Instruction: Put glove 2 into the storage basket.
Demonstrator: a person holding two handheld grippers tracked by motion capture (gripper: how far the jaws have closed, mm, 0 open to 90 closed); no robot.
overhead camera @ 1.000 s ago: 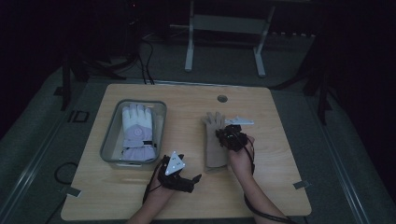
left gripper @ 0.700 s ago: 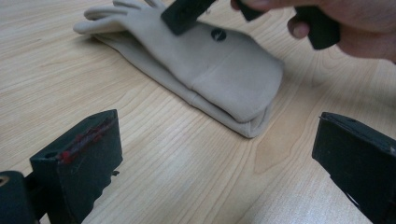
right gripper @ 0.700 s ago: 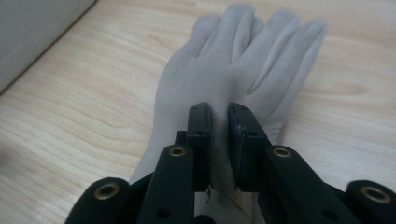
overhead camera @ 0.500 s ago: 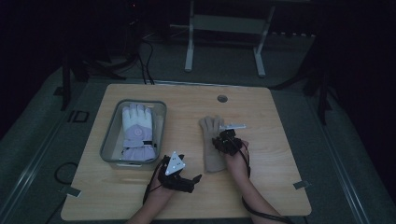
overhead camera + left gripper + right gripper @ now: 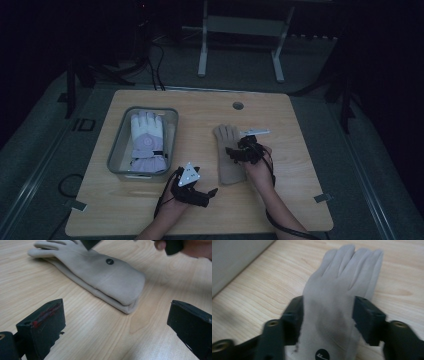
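Jaws wide and empty, the left gripper (image 5: 212, 191) waits near the cuff of a beige knit glove (image 5: 228, 155) flat on the wooden desk (image 5: 300, 165). Right gripper (image 5: 328, 315) jaws, just opened, straddle its palm. A white glove (image 5: 146, 140) already fills the clear bin (image 5: 115, 155); binning the beige one likely remains.

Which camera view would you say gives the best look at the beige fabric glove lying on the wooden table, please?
The left gripper view: the beige fabric glove lies sharp from fingers to cuff. The right gripper view shows its fingers and palm close but blurred; the high view shows it whole but small and dim.
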